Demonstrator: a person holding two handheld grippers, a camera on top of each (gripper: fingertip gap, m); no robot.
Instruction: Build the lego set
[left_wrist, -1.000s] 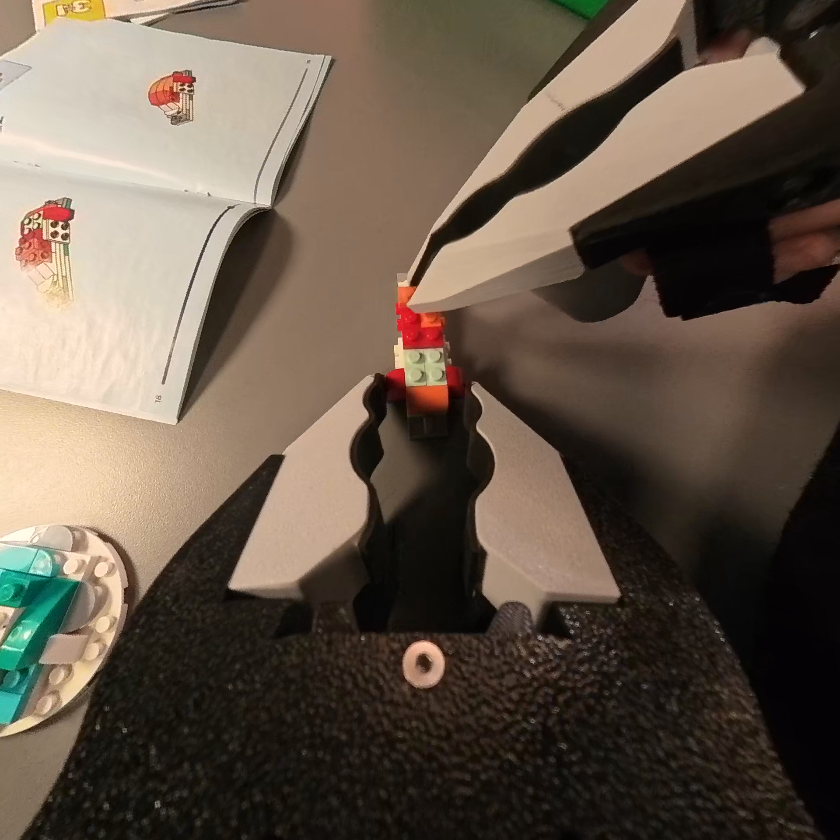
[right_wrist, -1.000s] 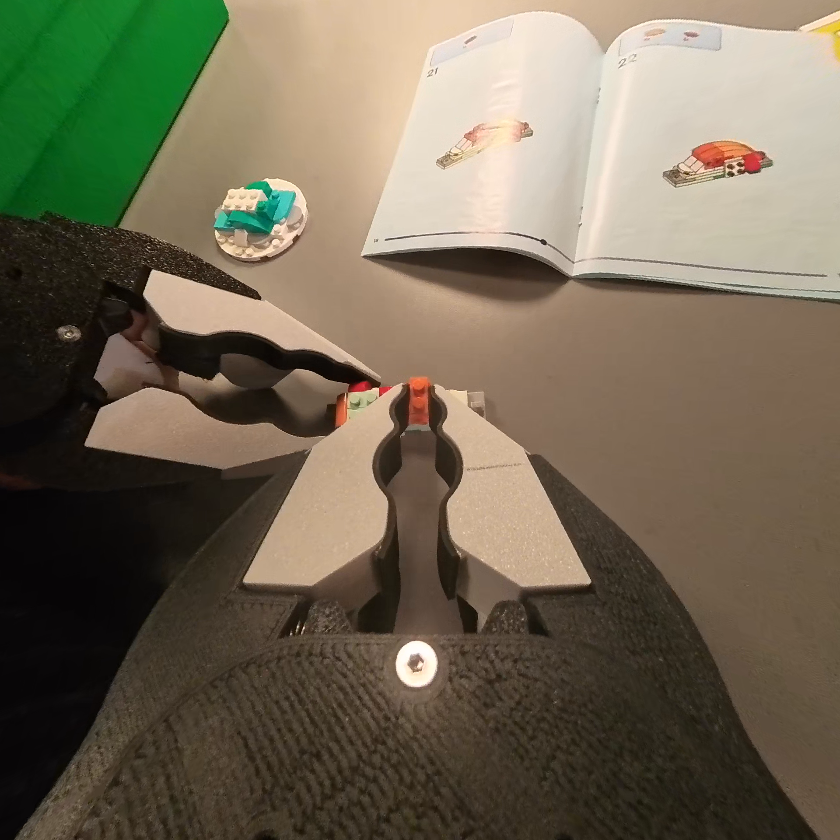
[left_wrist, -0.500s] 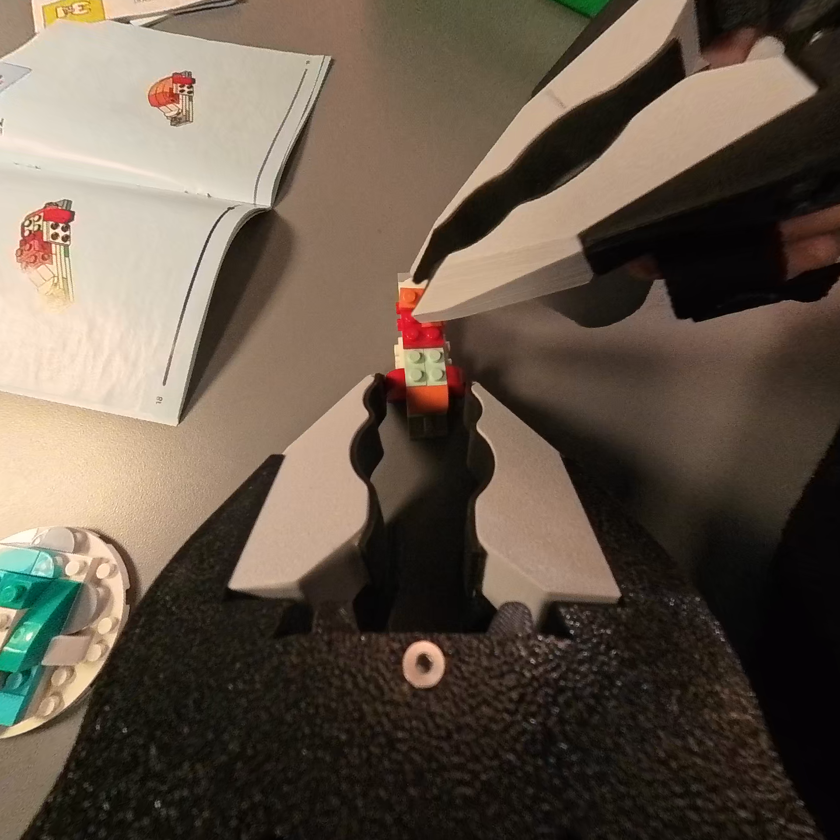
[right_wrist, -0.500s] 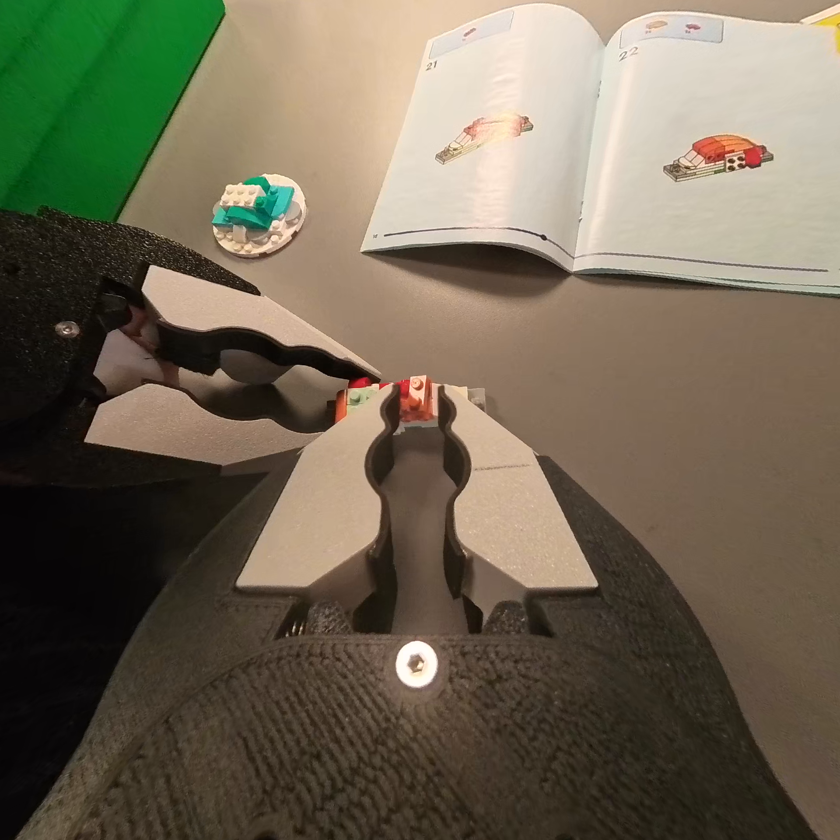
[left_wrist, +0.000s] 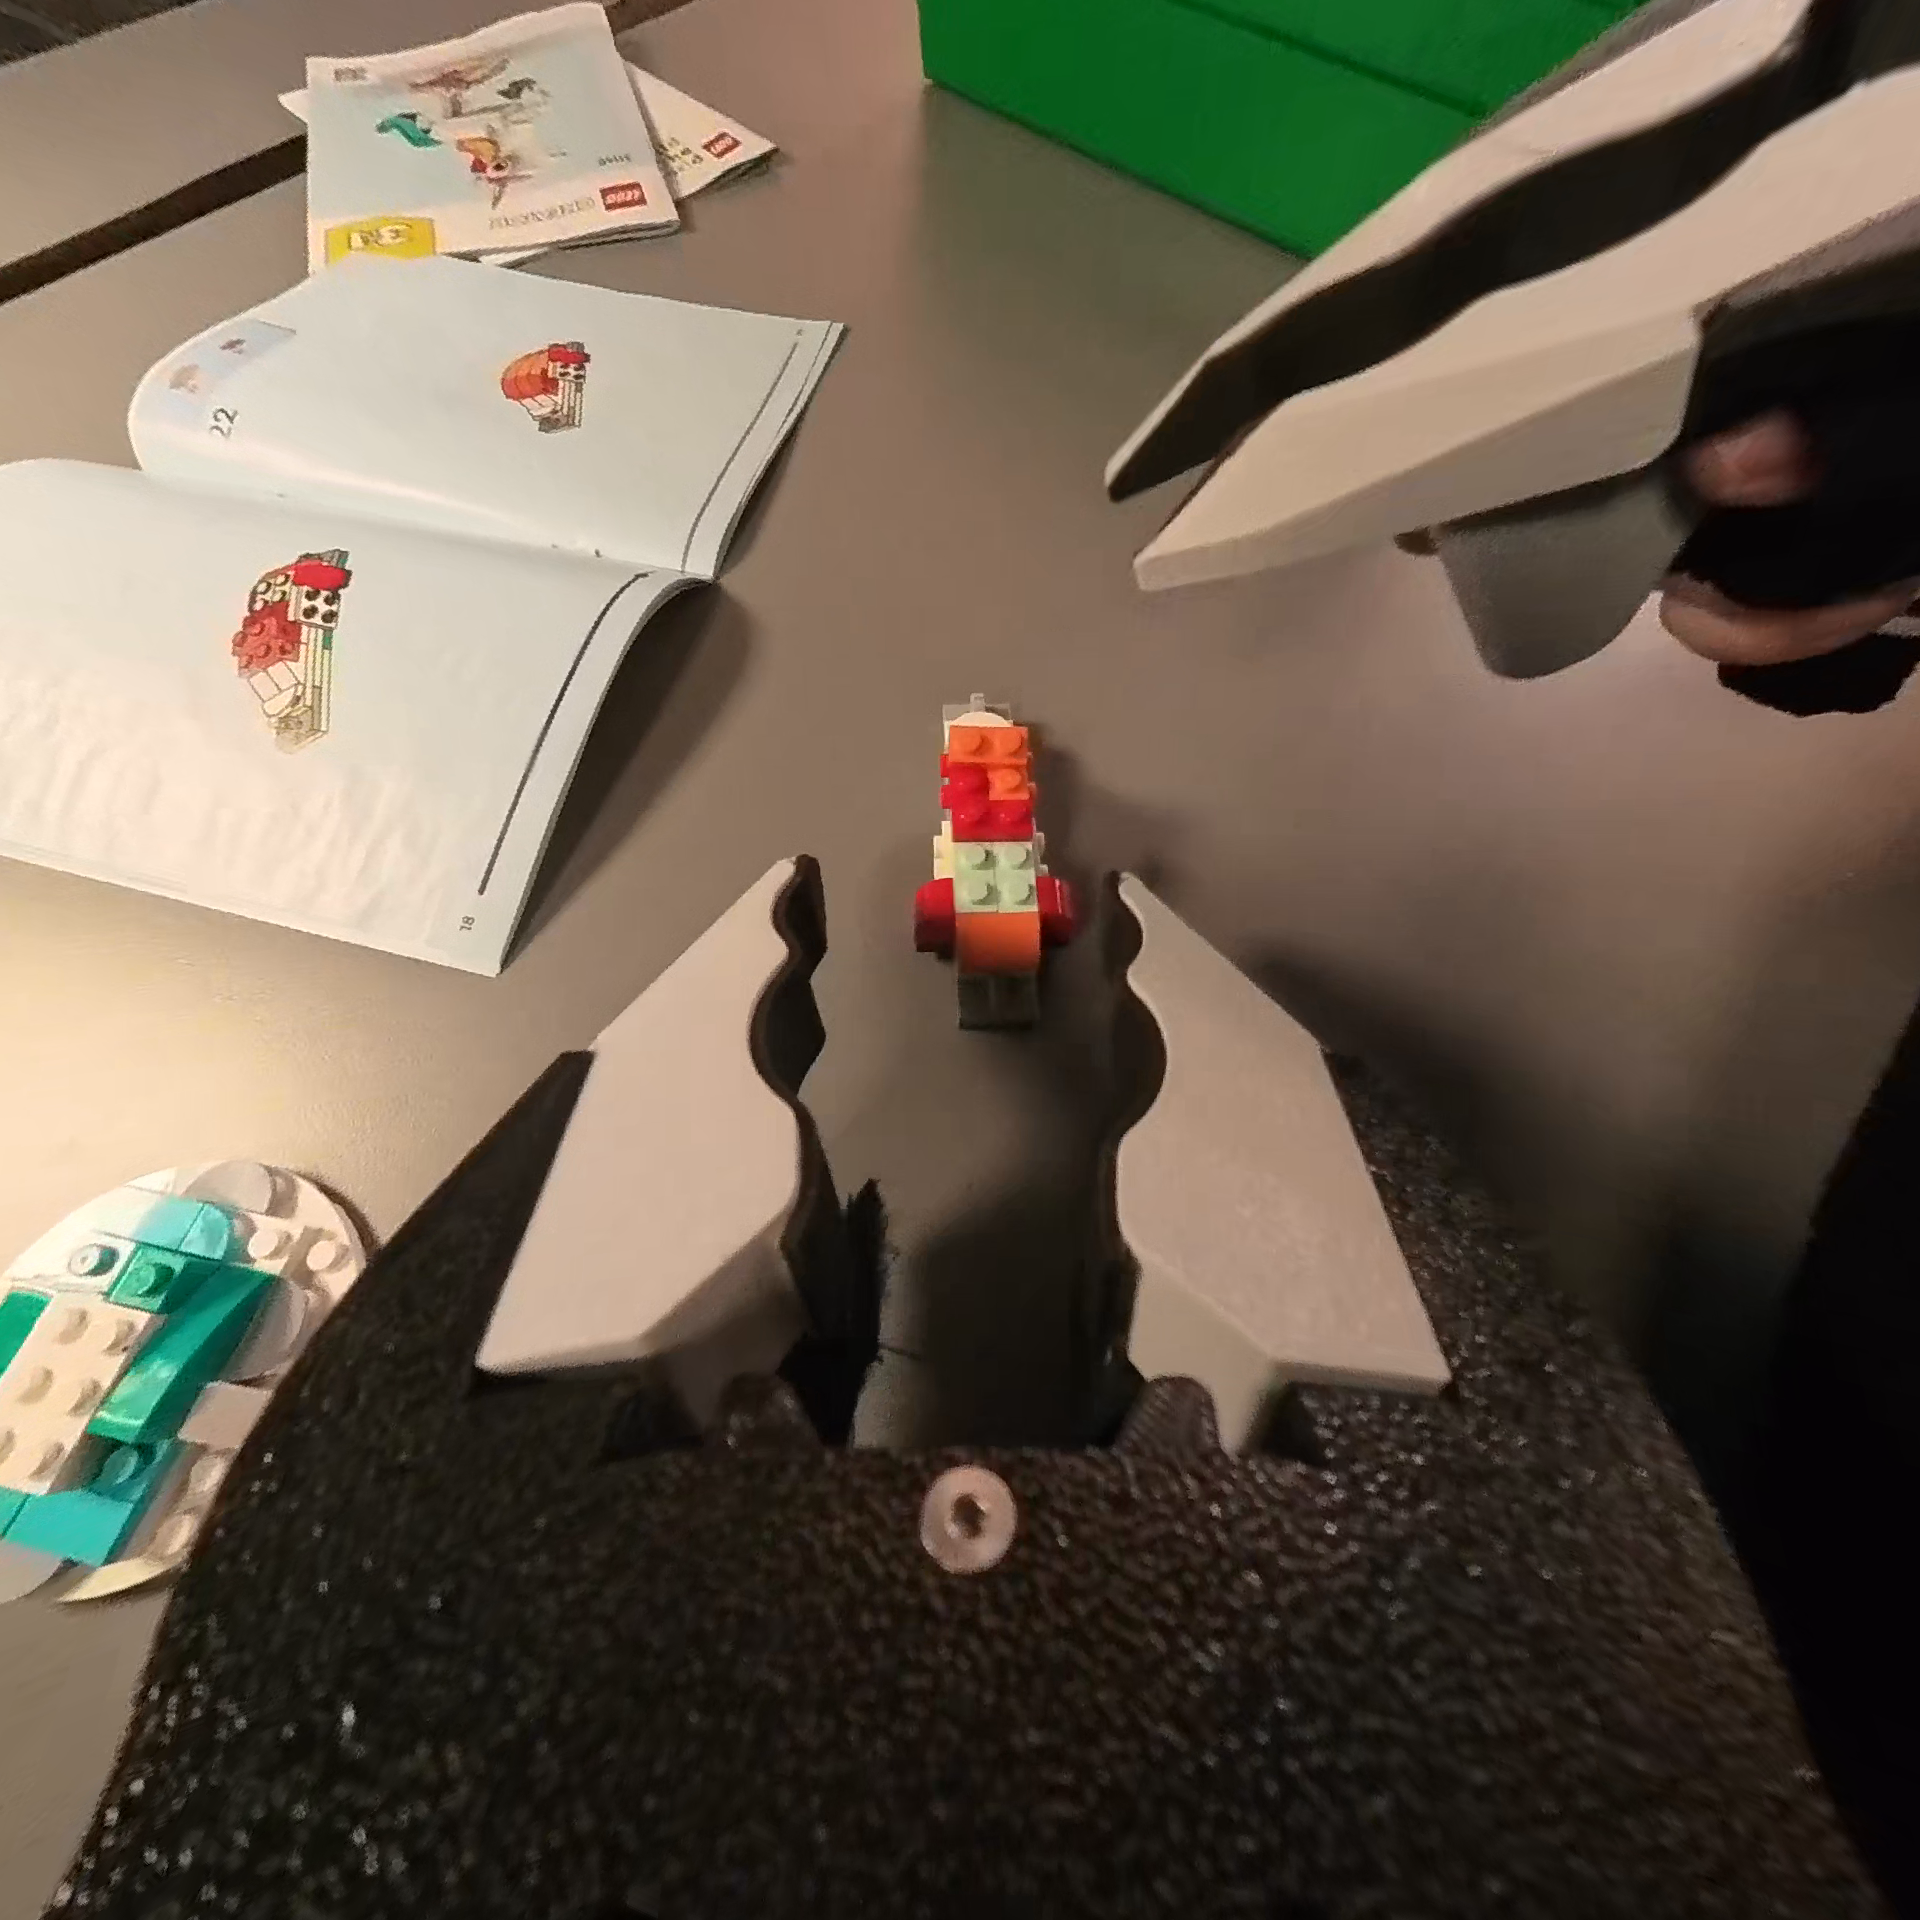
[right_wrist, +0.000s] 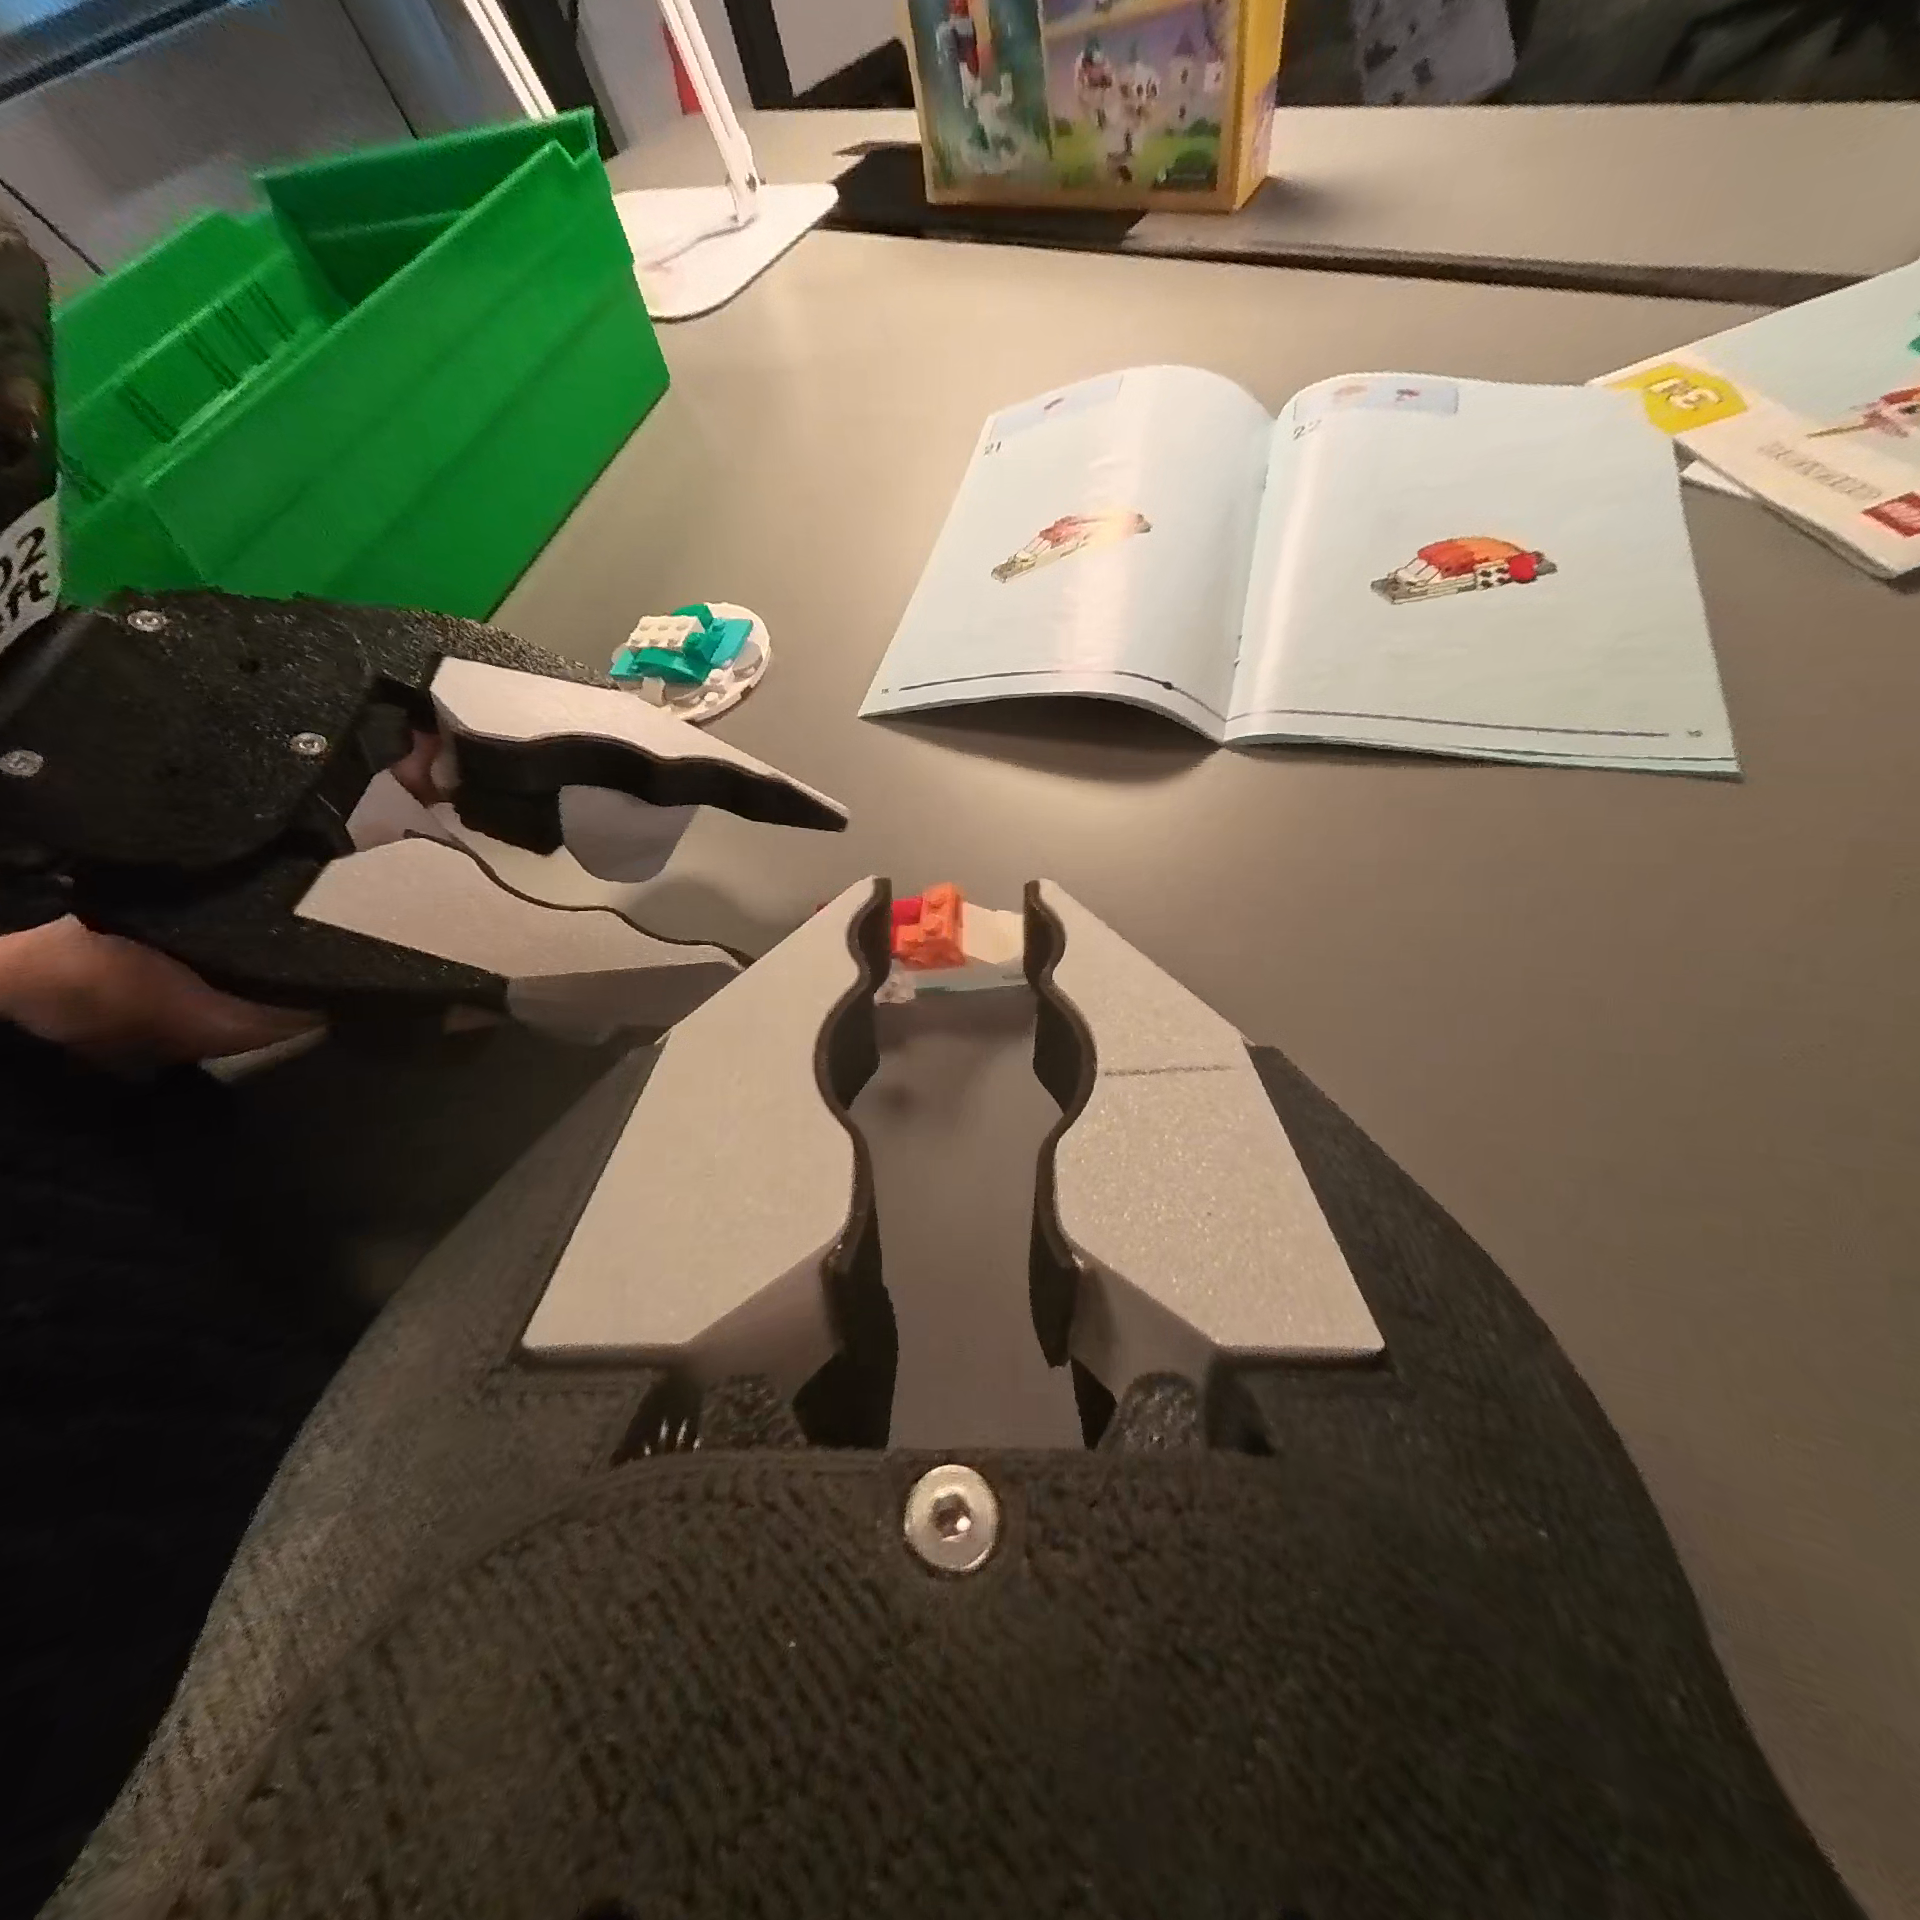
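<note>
Grey table (right_wrist: 1455, 935), matt surface; a dark seam crosses it toward the far edge.

- Small lego build (left_wrist: 992, 862) of orange, red, pale green and white bricks, lying flat on bare tabletop, apart from everything else.
- Open instruction booklet (right_wrist: 1299, 561), pale blue pages with pictures of the build, beyond the build.
- Closed booklets (left_wrist: 488, 145), a loose overlapping stack, just past the open one.
- Round white studded plate (right_wrist: 691, 655) carrying teal and white bricks, between the open booklet and the bin.
- Green plastic bin (right_wrist: 343, 343), with inner partitions, at the left side.
- White flat stand base (right_wrist: 717, 234), behind the bin.
- Yellow-edged lego box (right_wrist: 1091, 99), upright beyond the seam.
</note>
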